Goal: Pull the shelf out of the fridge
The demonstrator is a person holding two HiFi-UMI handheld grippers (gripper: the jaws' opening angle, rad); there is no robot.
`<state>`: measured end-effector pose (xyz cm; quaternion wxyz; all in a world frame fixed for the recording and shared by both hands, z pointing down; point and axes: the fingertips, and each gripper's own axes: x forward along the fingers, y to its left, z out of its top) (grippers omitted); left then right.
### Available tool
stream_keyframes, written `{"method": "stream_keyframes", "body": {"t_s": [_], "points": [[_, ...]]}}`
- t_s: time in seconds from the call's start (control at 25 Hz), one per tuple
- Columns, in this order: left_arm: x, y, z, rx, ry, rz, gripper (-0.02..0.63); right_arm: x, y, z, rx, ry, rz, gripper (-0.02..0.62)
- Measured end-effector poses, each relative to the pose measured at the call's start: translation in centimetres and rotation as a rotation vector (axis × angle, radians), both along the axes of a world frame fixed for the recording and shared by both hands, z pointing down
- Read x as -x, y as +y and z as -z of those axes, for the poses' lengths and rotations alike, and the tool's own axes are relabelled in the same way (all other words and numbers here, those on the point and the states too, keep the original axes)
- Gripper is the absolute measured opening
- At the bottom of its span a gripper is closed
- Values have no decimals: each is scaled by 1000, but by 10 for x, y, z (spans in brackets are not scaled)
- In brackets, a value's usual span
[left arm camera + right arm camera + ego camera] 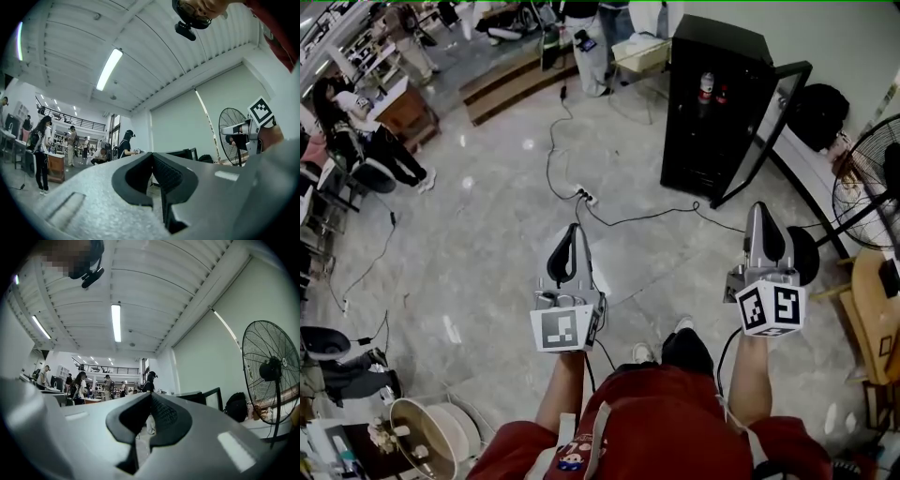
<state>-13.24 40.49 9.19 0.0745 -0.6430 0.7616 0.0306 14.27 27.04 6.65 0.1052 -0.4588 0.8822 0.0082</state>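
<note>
Jaws first: L gripper [152, 157] has its jaws closed tip to tip w/ nothing btwn them, and the R gripper [151, 395] is the same, shut and empty. Both are held out in front of the person at roughly waist height, side by side, well apart from each other and well short of the fridge [712, 56].

Room to move: open marble floor [487, 234] lies btwn the grippers and the fridge. It's crossed by a black cable [553, 159] running to a power strip [586, 196]. The fridge door [773, 122] hangs open, swung out to the right. A big standing fan [867, 183] is near that door's edge, and a wooden stand [874, 309] is at the R gripper's outer side.

Contents: two bottles [706, 89] stand upright high up inside the fridge. The shelf is in there too, but the interior is too dark to pick it out.

Views: only the head view looks down into the fridge. The gripper views tilt up, so they mostly show ceiling and strip lights, w/ just the fridge top and door edge past the jaws. The left gripper view also catches the R gripper's marker cube [260, 110]. The right gripper view shows a dark bag [236, 406] beside the fan.
</note>
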Motion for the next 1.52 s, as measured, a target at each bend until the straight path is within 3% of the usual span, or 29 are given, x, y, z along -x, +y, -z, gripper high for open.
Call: {"method": "stream_keyframes", "body": {"t_s": [0.32, 0.64, 1.52], "points": [[-1, -11, -3, -22, -7, -29, -3, 5, -7, -8, 14, 5, -5, -3], [1, -56, -18, 3, -22, -51, -3, 12, -46, -27, 39, -20, -2, -3], [10, -302, -19, 75, -56, -81, -3, 34, -275, -49, 71, 28, -16, -3]]}}
